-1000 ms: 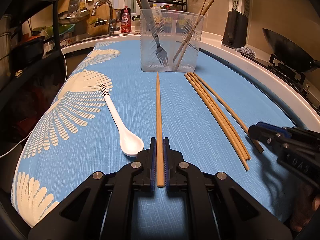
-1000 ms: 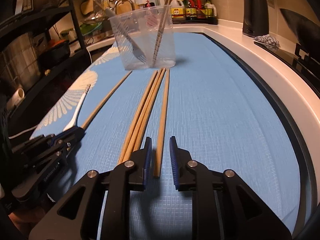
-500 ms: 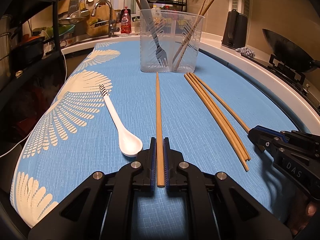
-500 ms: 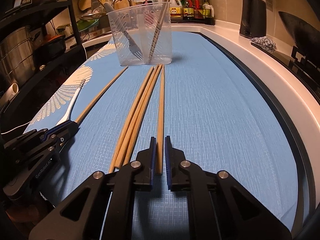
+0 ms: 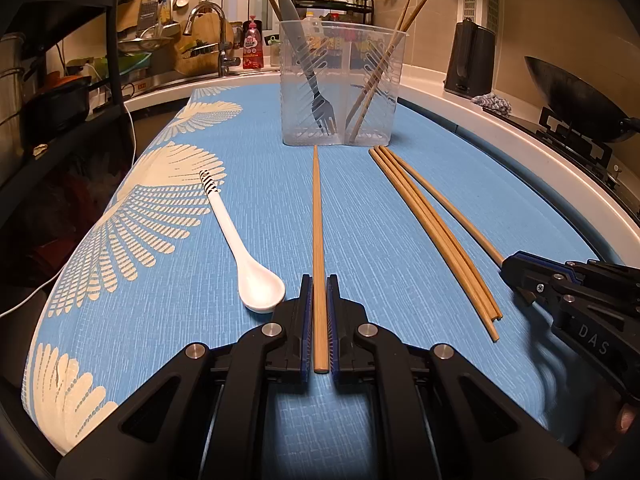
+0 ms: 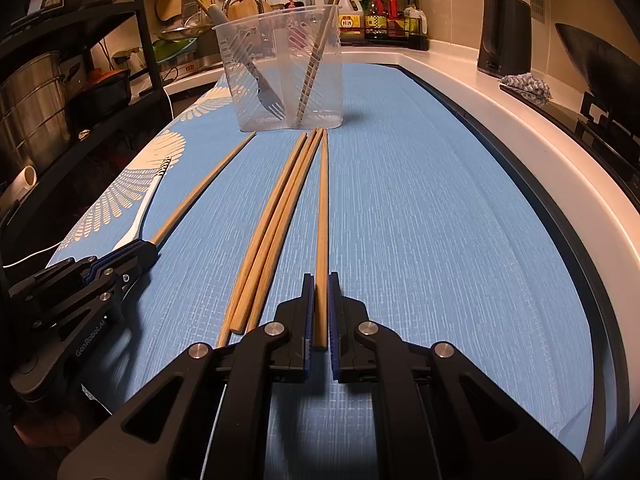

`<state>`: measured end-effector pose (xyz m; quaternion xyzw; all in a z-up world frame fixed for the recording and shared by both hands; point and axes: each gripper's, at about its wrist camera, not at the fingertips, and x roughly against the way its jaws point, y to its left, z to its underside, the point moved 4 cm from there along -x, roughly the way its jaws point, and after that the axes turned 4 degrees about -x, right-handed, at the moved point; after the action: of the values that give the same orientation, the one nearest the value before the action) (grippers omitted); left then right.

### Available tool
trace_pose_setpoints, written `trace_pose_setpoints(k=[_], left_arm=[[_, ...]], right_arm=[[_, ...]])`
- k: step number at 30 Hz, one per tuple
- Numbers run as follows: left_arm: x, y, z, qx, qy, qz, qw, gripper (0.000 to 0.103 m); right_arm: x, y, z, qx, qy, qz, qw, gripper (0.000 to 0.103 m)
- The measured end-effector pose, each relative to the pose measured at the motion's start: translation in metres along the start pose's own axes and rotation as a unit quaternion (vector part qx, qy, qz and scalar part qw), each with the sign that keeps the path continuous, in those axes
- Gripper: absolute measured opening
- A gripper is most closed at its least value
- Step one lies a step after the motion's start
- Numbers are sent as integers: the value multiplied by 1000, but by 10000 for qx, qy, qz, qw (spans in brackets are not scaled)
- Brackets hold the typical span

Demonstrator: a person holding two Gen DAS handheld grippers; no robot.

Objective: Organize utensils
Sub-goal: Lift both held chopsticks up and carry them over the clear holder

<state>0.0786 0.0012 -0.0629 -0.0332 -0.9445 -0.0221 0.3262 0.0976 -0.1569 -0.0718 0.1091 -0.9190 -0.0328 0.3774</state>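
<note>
My left gripper (image 5: 319, 284) is shut on the near end of a wooden chopstick (image 5: 317, 224) that lies on the blue mat pointing at a clear two-part utensil holder (image 5: 342, 84). A white spoon (image 5: 236, 240) lies to its left. My right gripper (image 6: 319, 280) is shut on another chopstick (image 6: 322, 208); three more chopsticks (image 6: 276, 224) lie bundled just left of it. The holder (image 6: 282, 72) has a grey fork in one part and chopsticks in the other. Each gripper shows in the other's view: the right gripper (image 5: 516, 266), the left gripper (image 6: 144, 248).
The blue patterned mat (image 5: 160, 280) covers the counter. A white counter rim (image 6: 520, 152) curves on the right, with a black kettle (image 6: 506, 36) and a wok (image 5: 576, 96). A sink faucet (image 5: 212, 36) and a shelf rack (image 6: 60, 80) stand at the back left.
My right gripper has closed from open onto the single chopstick. My left gripper stays shut on its chopstick, hardly moved.
</note>
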Motion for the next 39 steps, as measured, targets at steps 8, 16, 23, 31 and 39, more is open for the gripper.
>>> trace_pose_setpoints(k=[8, 16, 23, 31, 39], left_arm=[[8, -3, 0, -45, -49, 60, 10000, 7], [44, -8, -19, -185, -560, 100, 9982, 7], [71, -1, -53, -213, -1051, 77, 9942, 7], [86, 12, -102, -157, -1381, 169, 9901, 7], [87, 21, -151, -81, -1402, 338, 9895, 7]], right_arm=[[15, 1, -4, 26, -146, 20, 9999, 7], [51, -3, -20, 69, -533, 49, 9985, 7], [81, -4, -50, 137, -930, 3, 9956, 7], [96, -1, -100, 162, -1115, -51, 9936, 7], [95, 10, -141, 152, -1062, -58, 9942, 7]])
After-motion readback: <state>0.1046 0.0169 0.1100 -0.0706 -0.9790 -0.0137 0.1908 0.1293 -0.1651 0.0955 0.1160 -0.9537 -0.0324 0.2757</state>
